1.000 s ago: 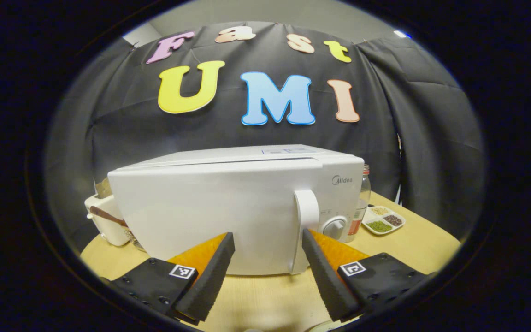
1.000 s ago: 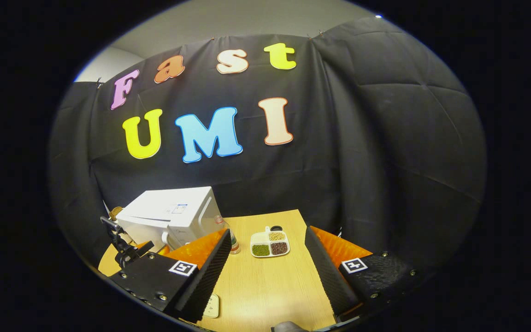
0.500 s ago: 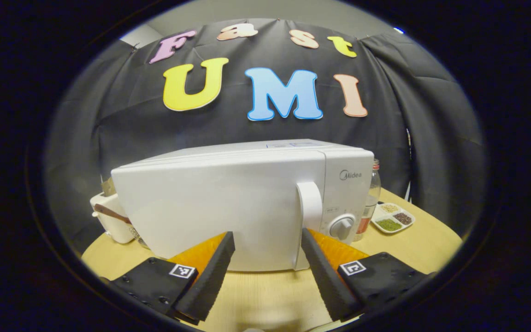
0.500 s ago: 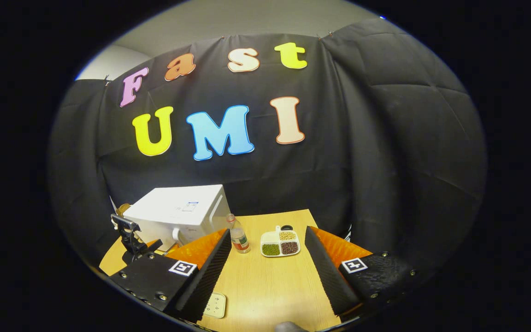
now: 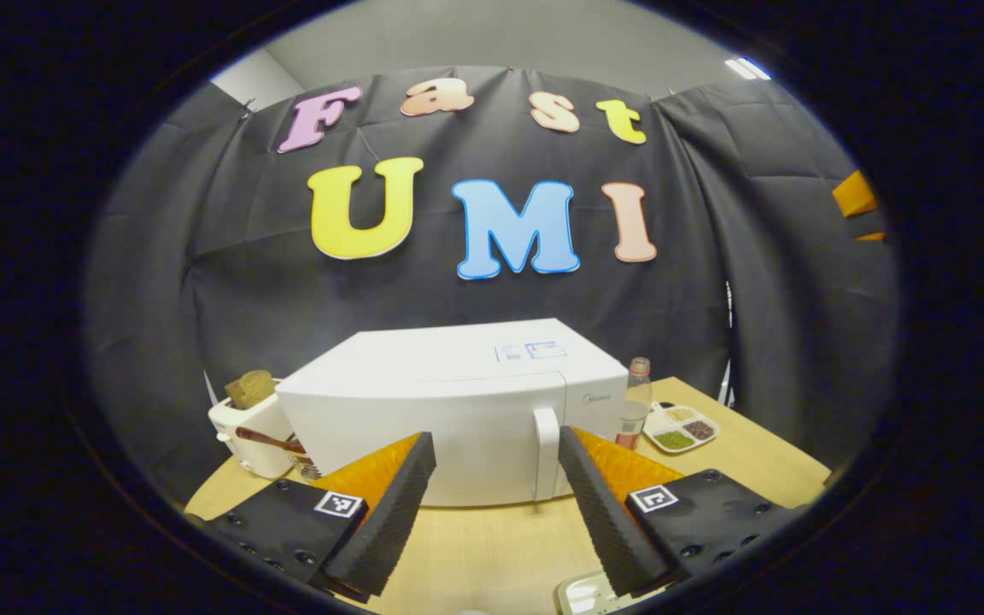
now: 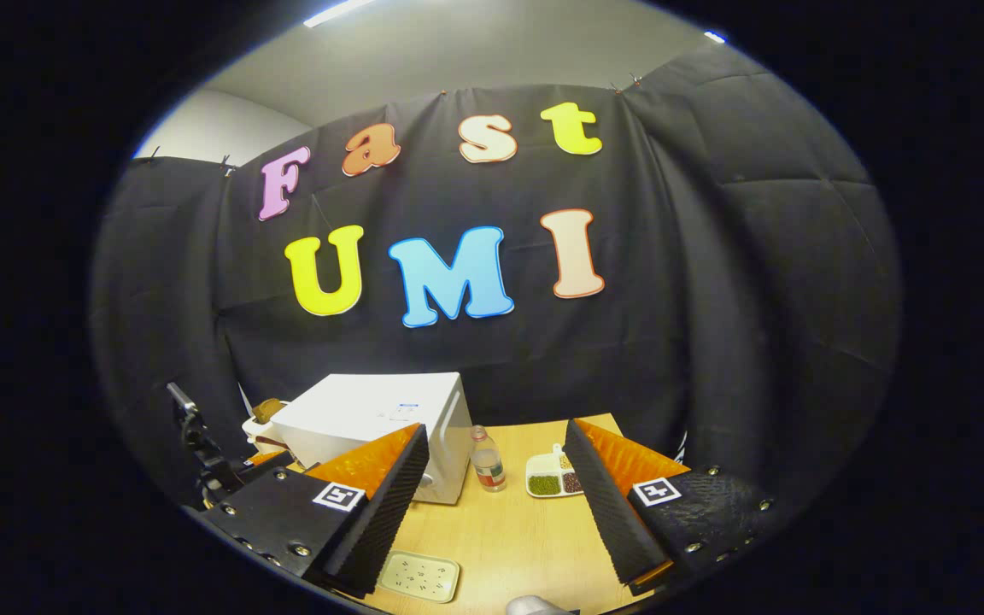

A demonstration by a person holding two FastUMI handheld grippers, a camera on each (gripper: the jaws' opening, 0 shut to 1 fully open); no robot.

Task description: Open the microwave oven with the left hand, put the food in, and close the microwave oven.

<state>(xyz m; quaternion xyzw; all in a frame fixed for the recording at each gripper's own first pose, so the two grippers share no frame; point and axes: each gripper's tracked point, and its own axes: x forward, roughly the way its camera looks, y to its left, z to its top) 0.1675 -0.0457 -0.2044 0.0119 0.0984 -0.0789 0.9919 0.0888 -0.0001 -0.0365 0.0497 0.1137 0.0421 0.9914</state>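
Surface: wooden table (image 5: 757,453) against a black cloth wall.
Microwave: white microwave (image 5: 449,401) stands on the table with its door shut; the upright door handle (image 5: 546,453) sits toward its right side as seen from the left gripper view.
Left gripper: left gripper (image 5: 492,500) is held in front of the microwave, apart from it, fingers spread wide with nothing between them; the handle lines up just inside its right finger.
Right gripper: right gripper (image 6: 496,500) hangs over the table well to the right of the microwave, fingers spread and empty.
Food: divided dish (image 5: 682,427) with green, dark and pale grains lies on the table to the right of the microwave, a little way off.
Bottle: small bottle (image 5: 634,403) stands upright between the microwave and the dish.
Toaster: white toaster (image 5: 251,431) with bread sticking up sits just left of the microwave.
Pad: pale flat pad (image 6: 418,575) lies on the table in front of the microwave, near the right gripper's left finger.
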